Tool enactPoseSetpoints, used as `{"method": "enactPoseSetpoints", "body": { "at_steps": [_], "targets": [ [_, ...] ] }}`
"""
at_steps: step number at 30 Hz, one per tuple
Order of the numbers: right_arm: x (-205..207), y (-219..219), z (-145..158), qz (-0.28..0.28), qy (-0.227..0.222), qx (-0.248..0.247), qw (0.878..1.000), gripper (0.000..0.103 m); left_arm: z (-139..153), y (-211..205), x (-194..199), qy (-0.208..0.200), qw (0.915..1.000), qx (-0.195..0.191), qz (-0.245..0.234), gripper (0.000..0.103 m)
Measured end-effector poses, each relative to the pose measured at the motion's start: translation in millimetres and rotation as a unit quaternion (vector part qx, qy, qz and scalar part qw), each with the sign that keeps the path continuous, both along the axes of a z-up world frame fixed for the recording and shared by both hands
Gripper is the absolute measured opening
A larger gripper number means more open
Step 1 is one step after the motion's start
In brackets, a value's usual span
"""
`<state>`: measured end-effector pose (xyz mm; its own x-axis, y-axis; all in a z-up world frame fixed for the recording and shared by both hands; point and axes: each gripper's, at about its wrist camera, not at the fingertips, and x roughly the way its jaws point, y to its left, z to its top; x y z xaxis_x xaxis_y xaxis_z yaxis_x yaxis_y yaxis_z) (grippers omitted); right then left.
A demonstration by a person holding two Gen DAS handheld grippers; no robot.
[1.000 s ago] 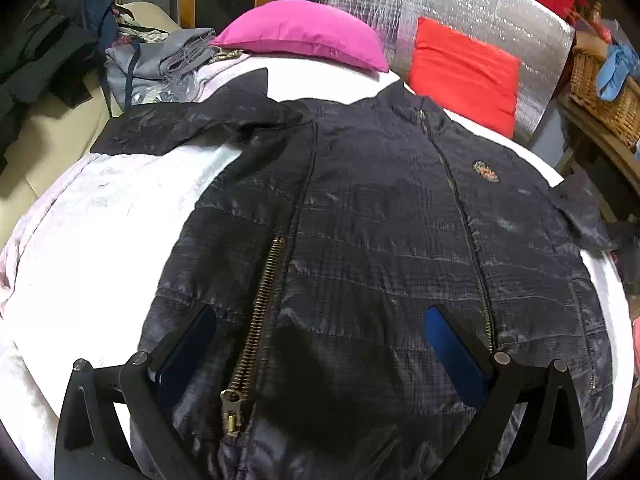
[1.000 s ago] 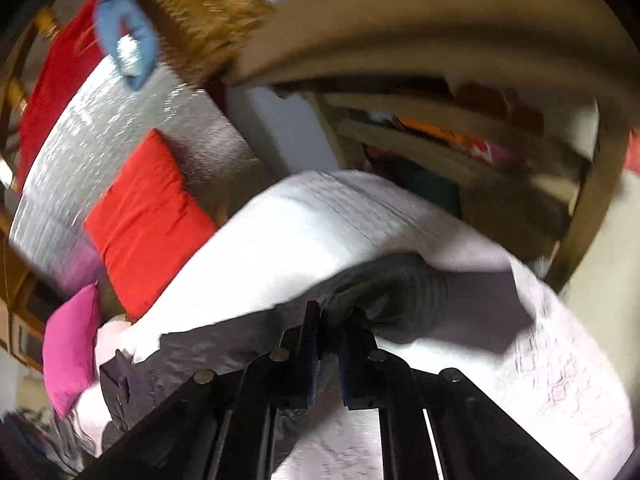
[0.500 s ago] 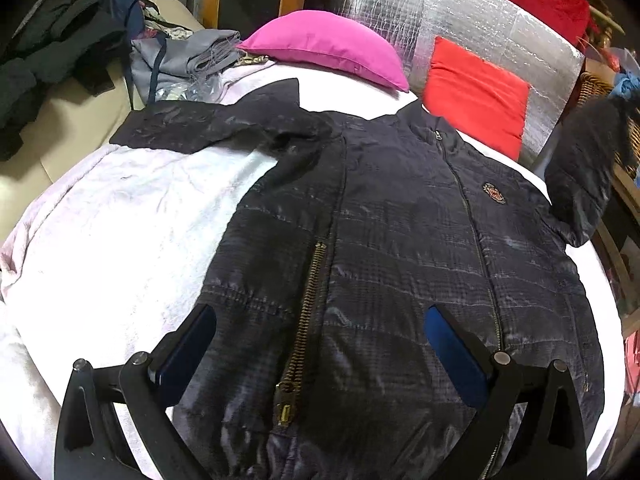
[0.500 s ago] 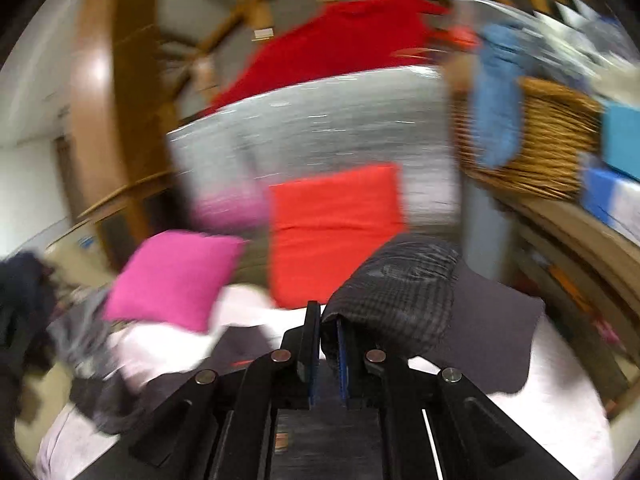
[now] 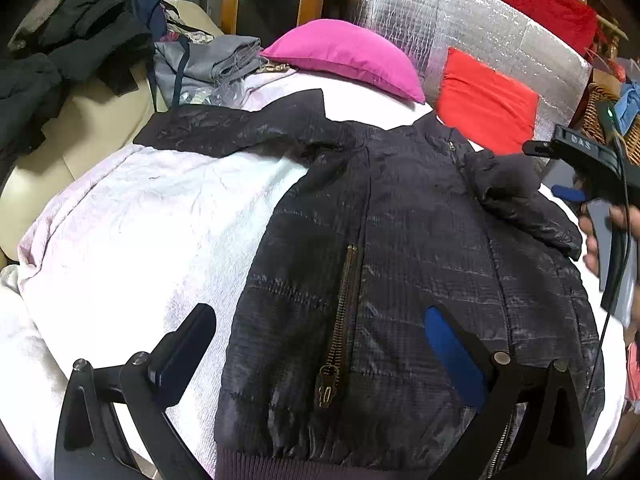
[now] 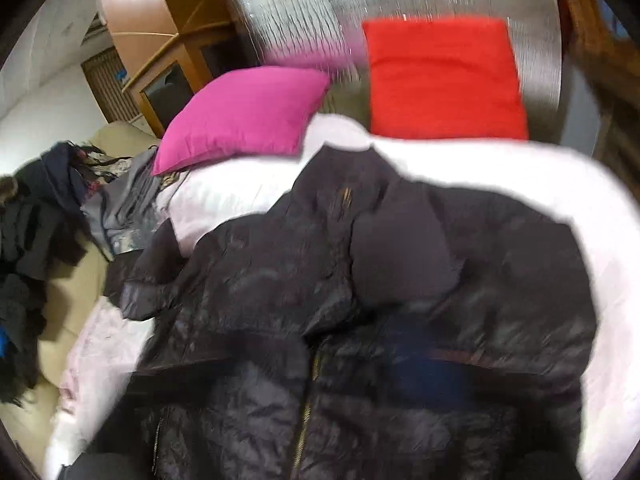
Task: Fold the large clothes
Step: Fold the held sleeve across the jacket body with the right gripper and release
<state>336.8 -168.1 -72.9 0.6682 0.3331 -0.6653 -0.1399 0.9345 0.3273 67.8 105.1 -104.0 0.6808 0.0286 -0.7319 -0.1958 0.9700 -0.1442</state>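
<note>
A black quilted jacket (image 5: 400, 264) lies front up on the white bed cover (image 5: 160, 232), its far sleeve spread to the left. The near sleeve (image 5: 512, 196) is folded in and rests on the chest. My left gripper (image 5: 320, 344) stands open above the hem, one finger over the cover and one over the jacket, with nothing between them. My right gripper (image 5: 548, 170), held by a hand, hovers at the jacket's right shoulder. Its jaws are opening, and the sleeve cuff (image 6: 400, 256) lies free ahead of them. In the right wrist view its fingers (image 6: 432, 376) show only as blur.
A pink cushion (image 5: 344, 56) and a red cushion (image 5: 484, 104) lean at the head of the bed against a silver foil panel (image 5: 480, 32). Grey and dark clothes (image 5: 72, 56) are heaped on a beige couch at the left. A wicker basket (image 5: 600, 112) stands at the right.
My right gripper carried the near sleeve from the bed's right edge across onto the jacket's chest and let it go. My left gripper drifted a little leftward along the hem.
</note>
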Motion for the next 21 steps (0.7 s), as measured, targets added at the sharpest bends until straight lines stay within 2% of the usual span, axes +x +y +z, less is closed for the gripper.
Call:
{"method": "enactPoseSetpoints", "body": {
  "at_steps": [4,8,11,13,15,17,18,20,21],
  "targets": [
    [-16.9,-27.7,-3.5,-0.016,-0.008,0.055,0.998,0.103,4.2,-1.9,-2.8,-0.007,1.0000,0.001,-0.006,0.103],
    [-54.5,-70.4,-13.2,-0.062,0.000,0.129,0.990,0.103,3.3,-5.6,-2.0,-0.006,0.9999,-0.004,-0.012,0.103],
    [-85.8,-91.3,-17.4,-0.085,0.005,0.161,0.983,0.103,1.1,-11.4,-2.3,-0.004,0.9997,-0.007,-0.023,0.103],
    [-106.5,-107.7,-8.2,-0.100,-0.006,0.176,0.979,0.103,-0.5,-16.0,-3.9,0.000,0.9995,-0.001,-0.032,0.103],
    [-129.9,-135.8,18.2,-0.134,-0.040,0.195,0.971,0.103,-0.3,-19.5,-5.7,0.005,0.9992,0.004,-0.040,0.103],
    [-153.7,-161.8,57.7,-0.172,-0.098,0.200,0.960,0.103,3.1,-21.2,-10.1,0.000,0.9991,0.006,-0.041,0.103],
    [-170.8,-173.3,90.3,-0.184,-0.143,0.193,0.953,0.103,6.2,-22.3,-12.0,-0.003,0.9992,0.005,-0.040,0.103],
    [-193.8,-174.7,132.5,-0.180,-0.201,0.164,0.949,0.103,10.0,-24.9,-11.9,0.000,0.9992,0.003,-0.040,0.103],
    [-205.5,-167.8,153.0,-0.158,-0.230,0.138,0.951,0.103,13.6,-28.0,-12.0,-0.001,0.9991,0.006,-0.042,0.103]
  ]
}}
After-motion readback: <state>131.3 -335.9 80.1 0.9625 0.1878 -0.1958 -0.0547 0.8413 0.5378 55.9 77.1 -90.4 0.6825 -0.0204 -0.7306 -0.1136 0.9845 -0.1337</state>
